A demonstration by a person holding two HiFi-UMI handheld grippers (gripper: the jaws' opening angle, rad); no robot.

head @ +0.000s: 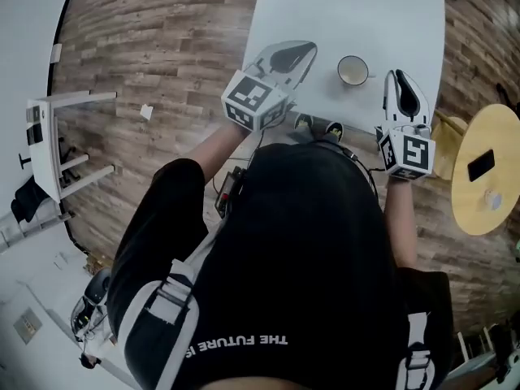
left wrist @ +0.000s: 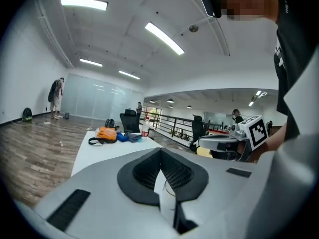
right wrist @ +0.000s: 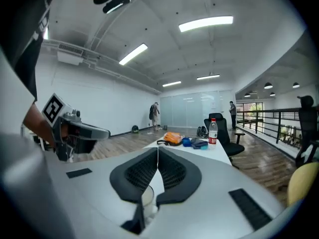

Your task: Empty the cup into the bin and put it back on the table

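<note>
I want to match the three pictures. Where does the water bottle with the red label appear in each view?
Head view: not in it.
Left gripper view: the bottle stands left of centre, at the far end of the white table.
Right gripper view: the bottle is right of centre, on that table.
Shared landmark: the white table, also at the head view's top.

Left gripper [head: 302, 54]: you hold it out ahead of you, nearly level, jaws closed tip to tip with nothing between them. Right gripper [head: 399, 78]: same pose, jaws together at the tips, empty. Your left forearm [head: 213, 151] angles inward; your right forearm [head: 400, 218] reaches straight ahead.
</note>
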